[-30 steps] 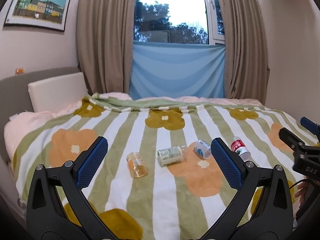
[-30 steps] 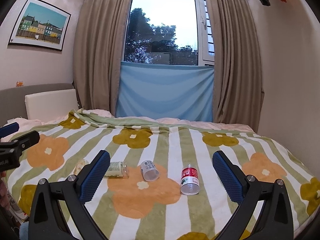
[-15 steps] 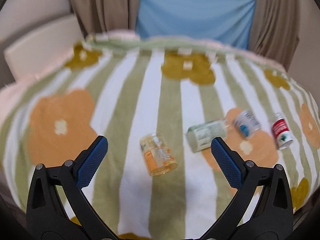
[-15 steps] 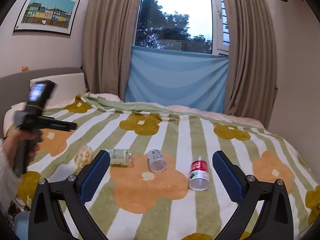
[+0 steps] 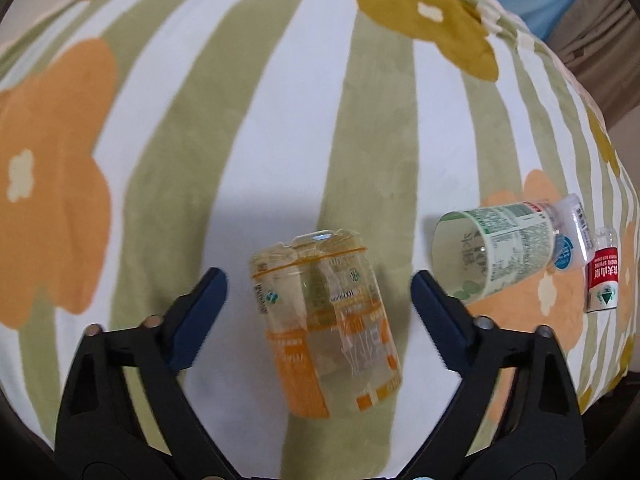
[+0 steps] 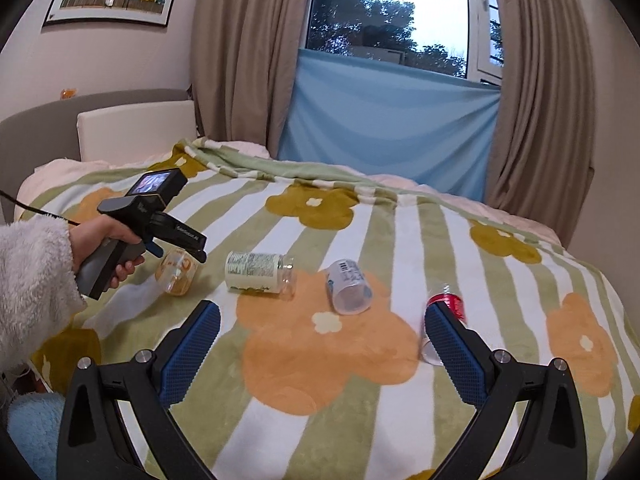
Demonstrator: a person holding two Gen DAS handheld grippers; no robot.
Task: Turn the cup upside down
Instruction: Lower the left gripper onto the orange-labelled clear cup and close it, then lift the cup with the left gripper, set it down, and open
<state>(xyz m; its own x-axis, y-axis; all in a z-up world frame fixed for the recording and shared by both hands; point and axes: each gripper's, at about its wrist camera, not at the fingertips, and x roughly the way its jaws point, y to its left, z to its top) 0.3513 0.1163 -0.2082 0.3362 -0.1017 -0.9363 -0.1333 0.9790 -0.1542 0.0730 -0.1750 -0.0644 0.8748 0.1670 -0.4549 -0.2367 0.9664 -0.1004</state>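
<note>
A clear cup with an orange label (image 5: 328,320) lies on its side on the striped flower blanket. My left gripper (image 5: 320,300) is open, its jaws on either side of the cup, apart from it. In the right wrist view the same cup (image 6: 178,274) lies at the left, with the left gripper (image 6: 176,240) just above it. My right gripper (image 6: 320,344) is open and empty, held above the blanket's near part.
Three more cut-bottle cups lie on their sides in a row: green label (image 5: 496,256) (image 6: 260,272), blue label (image 5: 568,236) (image 6: 348,286), red label (image 5: 602,280) (image 6: 444,316). The bed's right edge (image 5: 600,380) drops off close by.
My left gripper has dropped down and forward to the orange-label cup, which now sits between its jaws. My right gripper has shifted slightly; the cups have stayed put.
</note>
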